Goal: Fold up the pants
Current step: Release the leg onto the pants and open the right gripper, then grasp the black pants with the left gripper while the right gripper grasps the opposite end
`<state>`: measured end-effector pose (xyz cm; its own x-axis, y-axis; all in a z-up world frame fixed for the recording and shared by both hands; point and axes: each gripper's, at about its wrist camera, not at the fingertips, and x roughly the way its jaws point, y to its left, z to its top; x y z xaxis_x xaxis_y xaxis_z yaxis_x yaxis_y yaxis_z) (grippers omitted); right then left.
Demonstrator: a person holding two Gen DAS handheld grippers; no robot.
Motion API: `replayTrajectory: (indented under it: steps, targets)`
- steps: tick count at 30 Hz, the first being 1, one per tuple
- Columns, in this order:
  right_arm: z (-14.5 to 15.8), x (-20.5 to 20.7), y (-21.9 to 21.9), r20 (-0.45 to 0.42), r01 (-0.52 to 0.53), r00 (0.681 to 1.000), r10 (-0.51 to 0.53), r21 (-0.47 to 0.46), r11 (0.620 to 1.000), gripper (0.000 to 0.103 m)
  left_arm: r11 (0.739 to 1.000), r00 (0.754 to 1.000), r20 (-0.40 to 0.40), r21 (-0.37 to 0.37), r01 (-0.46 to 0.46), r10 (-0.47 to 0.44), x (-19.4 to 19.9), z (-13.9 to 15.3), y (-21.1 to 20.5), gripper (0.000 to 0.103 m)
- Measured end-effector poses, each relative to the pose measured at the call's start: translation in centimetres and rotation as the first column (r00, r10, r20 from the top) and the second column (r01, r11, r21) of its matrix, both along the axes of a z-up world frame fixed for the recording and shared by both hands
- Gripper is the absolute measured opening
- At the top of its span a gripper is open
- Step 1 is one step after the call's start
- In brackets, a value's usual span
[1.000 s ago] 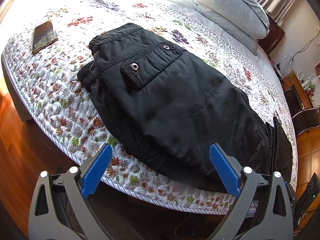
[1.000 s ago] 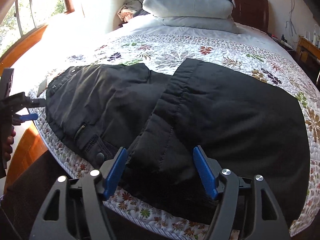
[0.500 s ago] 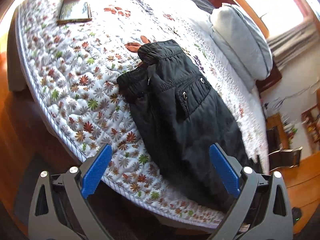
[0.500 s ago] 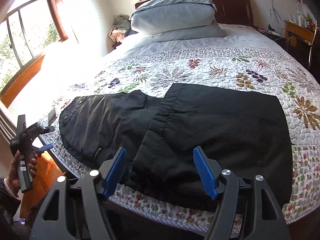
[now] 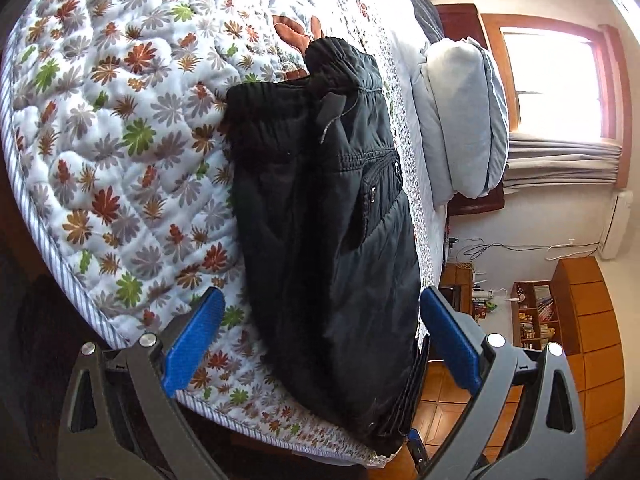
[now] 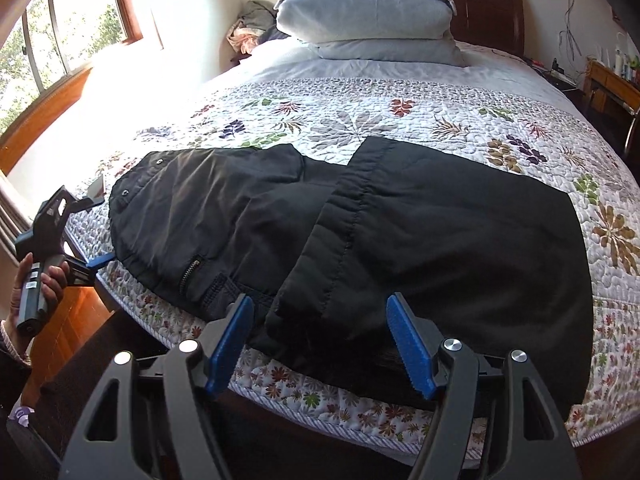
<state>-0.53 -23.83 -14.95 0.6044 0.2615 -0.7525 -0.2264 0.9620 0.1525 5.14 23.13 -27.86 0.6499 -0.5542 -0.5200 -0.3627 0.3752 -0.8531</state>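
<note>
While sunlight is pouring through the bedroom windows, a bed (image 6: 400, 96) covered by a floral quilt (image 5: 120, 152) is carrying a pair of black pants (image 6: 400, 232), which is lying crosswise near the foot edge with the leg end folded over on the right and the waistband end stretching to the left. Two pale pillows (image 6: 368, 12) are sitting stacked against the dark headboard, well apart from the garment. The right claw (image 6: 320, 344) is hovering just off the near edge of the mattress, its blue-padded jaws standing wide and gripping nothing, with the folded leg part lying just ahead of them. The left claw (image 5: 320, 356) is likewise gaping wide and empty, looking along the length of the pants from beside the bed; in its view the garment (image 5: 328, 216) is running away from between the jaws toward the elastic waistband (image 5: 272, 104). In the right wrist view, the left claw (image 6: 94, 230) is showing off the waistband end, gripped by a hand (image 6: 38, 284).
</note>
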Motion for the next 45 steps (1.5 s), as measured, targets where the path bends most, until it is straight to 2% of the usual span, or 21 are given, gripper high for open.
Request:
replayTrajectory:
  steps: [4,8,12,17,21,22,23,24,25,26,32,37,40,45]
  targets:
    - [0.0,0.1,0.2,-0.003,-0.006,1.0,0.006,0.004,1.0,0.07,1.0,1.0,0.002,0.007,0.001,-0.001,1.4,-0.2,-0.6,0.098]
    - [-0.2,0.1,0.3,-0.012,-0.011,1.0,0.011,-0.004,1.0,0.07,0.999,0.998,0.056,-0.043,-0.007,0.009,2.4,0.3,-0.6,0.098]
    - [-0.3,0.3,0.4,-0.019,-0.008,1.0,0.008,-0.004,1.0,0.07,0.999,0.997,0.076,-0.036,0.002,0.0,3.4,0.6,-1.0,0.098]
    - [-0.5,0.4,0.6,-0.027,-0.014,1.0,0.014,-0.008,1.0,0.071,0.999,0.998,0.051,-0.05,-0.02,0.022,3.8,0.2,-1.2,0.097]
    - [-1.0,0.5,0.6,-0.04,-0.012,0.999,0.012,-0.008,1.0,0.072,1.0,0.999,0.033,-0.022,-0.015,0.015,3.6,0.6,-1.3,0.095]
    - [-1.1,0.5,0.6,-0.041,-0.012,0.999,0.011,-0.008,1.0,0.072,1.0,1.0,0.021,-0.013,-0.02,0.021,3.3,0.4,-1.2,0.088]
    - [-1.1,0.5,0.6,-0.04,-0.012,0.999,0.012,-0.009,1.0,0.072,1.0,1.0,0.001,-0.004,-0.03,0.03,3.4,0.5,-1.3,0.072]
    - [-1.1,0.5,0.7,-0.039,-0.013,0.999,0.012,-0.011,1.0,0.072,0.999,0.999,-0.023,0.007,-0.031,0.031,3.5,0.5,-1.3,0.062]
    - [-1.2,0.5,0.7,-0.038,-0.015,0.999,0.014,-0.015,1.0,0.073,1.0,0.999,-0.037,0.011,-0.028,0.029,3.6,0.3,-1.3,0.044]
    - [-1.2,0.5,0.8,-0.038,-0.018,0.999,0.017,-0.019,1.0,0.073,1.0,0.999,-0.047,0.013,-0.024,0.025,3.7,0.2,-1.3,0.034]
    - [-1.4,0.4,0.9,-0.039,-0.02,0.999,0.019,-0.018,1.0,0.074,0.999,0.999,-0.04,0.037,-0.009,0.011,4.5,0.8,-1.5,0.023]
    - [-1.4,0.4,0.7,-0.038,-0.014,0.999,0.014,-0.015,1.0,0.074,0.99,0.997,0.058,0.14,0.034,-0.043,5.3,3.2,-2.8,0.019]
    - [-1.1,0.4,0.4,-0.031,-0.011,0.999,0.011,-0.007,1.0,0.074,0.984,0.989,0.133,0.171,0.045,-0.068,5.9,4.8,-4.0,0.019]
    - [-0.4,0.4,-0.5,-0.009,0.007,1.0,-0.007,0.014,1.0,0.074,0.94,0.958,0.222,0.324,0.105,-0.184,7.3,8.2,-7.7,0.02]
